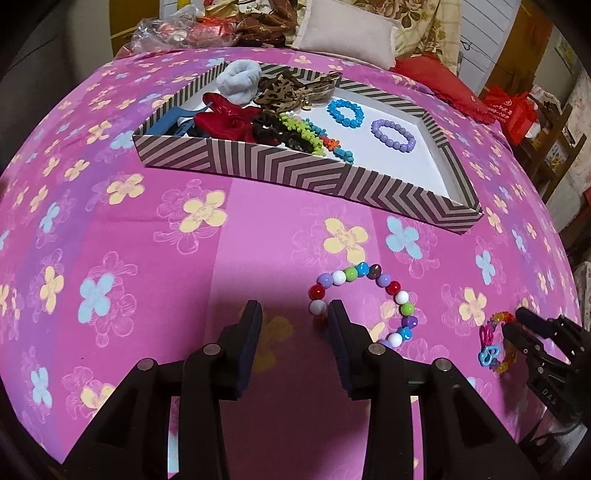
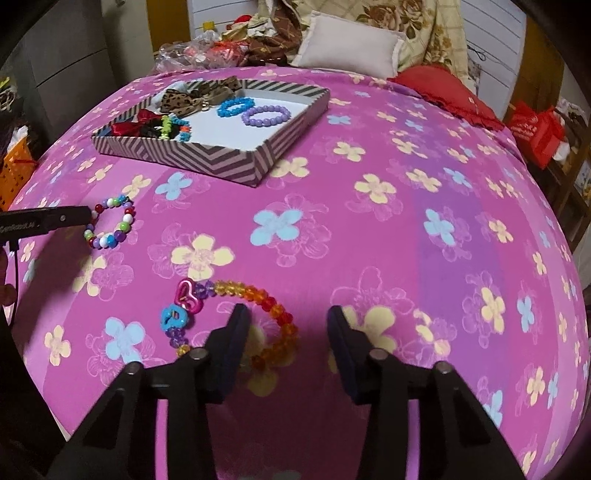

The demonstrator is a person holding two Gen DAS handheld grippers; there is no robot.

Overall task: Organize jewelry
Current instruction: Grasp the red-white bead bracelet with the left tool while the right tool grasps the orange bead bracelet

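A multicolour bead bracelet (image 1: pixel 369 273) (image 2: pixel 110 225) lies on the pink flowered bedspread. My left gripper (image 1: pixel 295 314) (image 2: pixel 79 218) is open and low over its left edge; the right finger covers part of the ring, and one white bead sits just inside the gap. A crystal bracelet with heart charms (image 2: pixel 266 299) (image 1: pixel 493 343) lies further right. My right gripper (image 2: pixel 288 315) (image 1: pixel 515 325) is open astride its right arc, the left finger inside the loop, pads apart from the beads. The striped tray (image 1: pixel 295 173) (image 2: pixel 207 158) holds a blue bracelet (image 1: pixel 345 112), a purple bracelet (image 1: pixel 393 134) and scrunchies.
The tray sits toward the far left of the bed. Pillows (image 2: pixel 351 51), a red cushion (image 2: pixel 450 92) and plastic-wrapped clutter (image 1: pixel 173 33) line the far edge. A red bag (image 2: pixel 535 129) stands off the right side, an orange basket (image 2: pixel 14 177) off the left.
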